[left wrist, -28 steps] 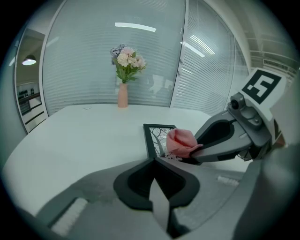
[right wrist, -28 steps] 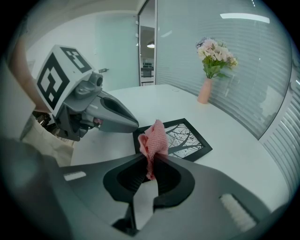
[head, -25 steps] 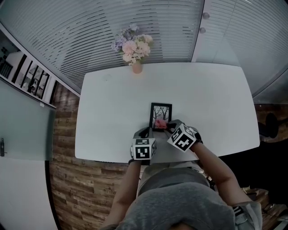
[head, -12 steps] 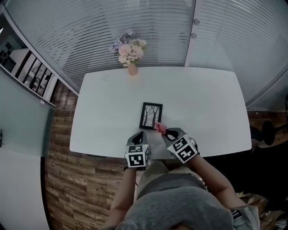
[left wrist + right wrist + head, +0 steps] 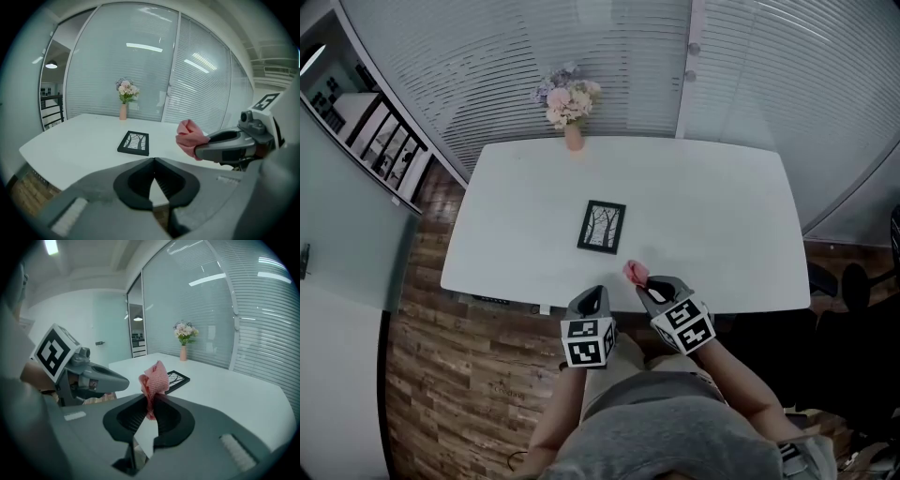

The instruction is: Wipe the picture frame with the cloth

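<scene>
As seen from the head view: white table (image 5: 712, 216) with a black picture frame (image 5: 602, 227) lying flat near its middle, face up, holding a print of bare trees.

Well apart from the frame, over the near edge of the table: both grippers side by side, neither touching frame nor tabletop.

Right gripper (image 5: 649, 286): jaws closed on a pink cloth (image 5: 635, 273), pinched at its lower end, bunched above the fingertips and held clear of the table.

Left gripper (image 5: 592, 298): jaws brought together tip to tip, with nothing between them.

At the far edge of the table, close to the slatted glass wall (image 5: 487, 56): slim pink vase (image 5: 573, 139), upright, holding a bunch of pale pink, white and lilac flowers (image 5: 566, 98).

From the left gripper view: frame (image 5: 134, 142) ahead on the table, cloth (image 5: 189, 136) nearer and to the right, at the tip of the right gripper (image 5: 225, 145).

From the right gripper view: cloth (image 5: 154, 380) rising out of the closed jaws, frame (image 5: 174, 378) just past it on the table, vase (image 5: 183, 353) with flowers (image 5: 185, 331) farther back.

Beside and below the table: wood-plank floor (image 5: 459, 375).
</scene>
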### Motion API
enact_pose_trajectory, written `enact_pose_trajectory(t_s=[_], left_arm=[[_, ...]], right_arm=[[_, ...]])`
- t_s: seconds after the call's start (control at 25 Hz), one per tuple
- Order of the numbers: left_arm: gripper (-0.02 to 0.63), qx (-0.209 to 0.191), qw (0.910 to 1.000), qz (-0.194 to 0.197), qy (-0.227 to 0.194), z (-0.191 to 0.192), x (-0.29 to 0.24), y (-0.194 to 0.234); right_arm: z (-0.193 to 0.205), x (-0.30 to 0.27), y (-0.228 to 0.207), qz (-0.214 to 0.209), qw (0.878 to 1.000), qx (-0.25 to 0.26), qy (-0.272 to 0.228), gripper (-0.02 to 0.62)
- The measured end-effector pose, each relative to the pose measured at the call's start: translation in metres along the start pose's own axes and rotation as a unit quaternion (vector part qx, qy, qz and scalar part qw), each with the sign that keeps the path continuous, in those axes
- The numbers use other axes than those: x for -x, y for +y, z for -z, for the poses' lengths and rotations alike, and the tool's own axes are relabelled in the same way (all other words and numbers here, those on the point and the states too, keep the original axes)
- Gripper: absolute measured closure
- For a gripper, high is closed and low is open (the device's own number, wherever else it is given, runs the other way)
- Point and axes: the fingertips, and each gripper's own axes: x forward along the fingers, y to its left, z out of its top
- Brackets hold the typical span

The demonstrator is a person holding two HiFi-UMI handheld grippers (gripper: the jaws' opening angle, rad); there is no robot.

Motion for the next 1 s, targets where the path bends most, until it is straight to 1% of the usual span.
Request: enact_pose_trajectory(t_s=[0.28,0.48,0.8,1.0], left_arm=[[0.601,0.007,0.9997,0.002,-0.022,0.012,0.039,-0.039],[0.601,0.008,0.9995,0.004,-0.031,0.022,0.062,-0.059],[0.601,0.007,0.9992,0.007,-0.039,0.033,0.078,-0.068],[0.601,0.008,0.9989,0.01,-0.045,0.028,0.082,-0.069]], right_arm=[[0.012,0.047,0.02,0.003,1.0,-0.011,-0.023,0.552],[0.02,0.071,0.032,0.003,0.999,-0.015,-0.035,0.552],[0.028,0.085,0.044,0.005,0.999,-0.02,-0.047,0.552],[0.023,0.09,0.047,0.015,0.998,-0.006,-0.053,0.558]])
